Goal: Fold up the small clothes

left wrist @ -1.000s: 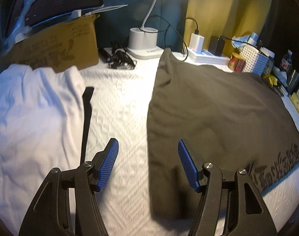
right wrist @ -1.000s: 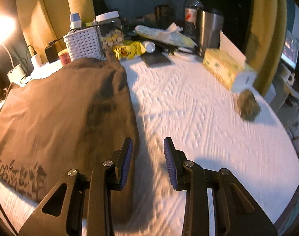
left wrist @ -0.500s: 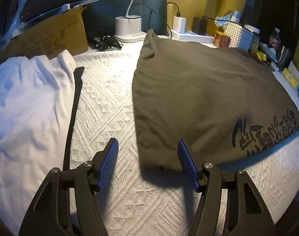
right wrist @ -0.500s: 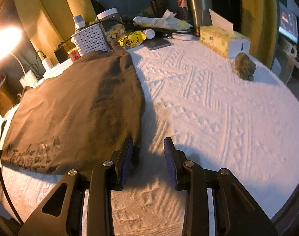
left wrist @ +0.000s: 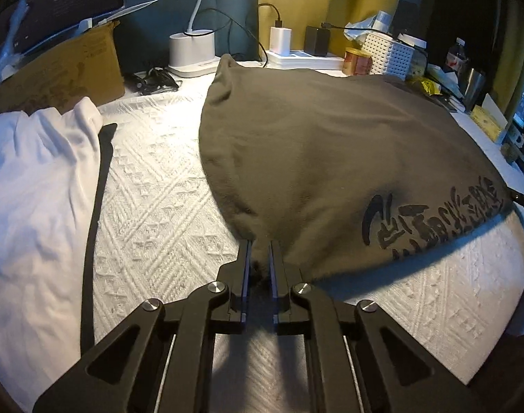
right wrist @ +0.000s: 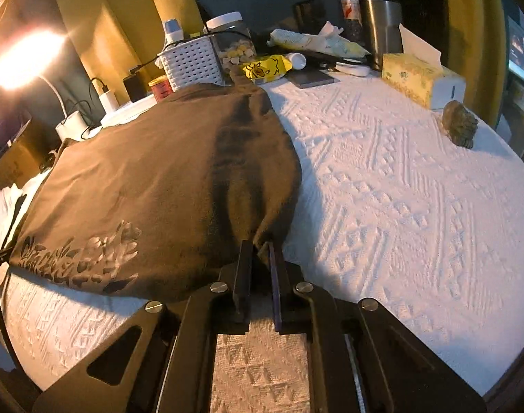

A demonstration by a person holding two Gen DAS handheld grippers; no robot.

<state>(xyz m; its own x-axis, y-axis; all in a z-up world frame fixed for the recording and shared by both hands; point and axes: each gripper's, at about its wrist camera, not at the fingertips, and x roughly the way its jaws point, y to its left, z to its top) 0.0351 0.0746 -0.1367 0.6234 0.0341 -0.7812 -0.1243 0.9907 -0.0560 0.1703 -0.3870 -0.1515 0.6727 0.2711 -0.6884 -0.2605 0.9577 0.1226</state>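
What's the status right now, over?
Left gripper and right gripper: jaws shut on near corners of the dark shirt. Shirt flat on the bedspread. Nothing blocking; white garment lies aside.

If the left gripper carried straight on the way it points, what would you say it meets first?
The left gripper is already shut on the near corner of the dark T-shirt, so it would likely just push into that shirt's bunched fabric and the white bedspread beneath.

Hardly anything here can actually be read. The dark garment (left wrist: 331,158) carries a black stylised print (left wrist: 434,216) along its near edge, but I cannot make out its letters from either side. The cardboard box (left wrist: 55,72) has faint printing, too dim to read. The yellow packet (right wrist: 267,67) shows a cartoon face, no legible words.
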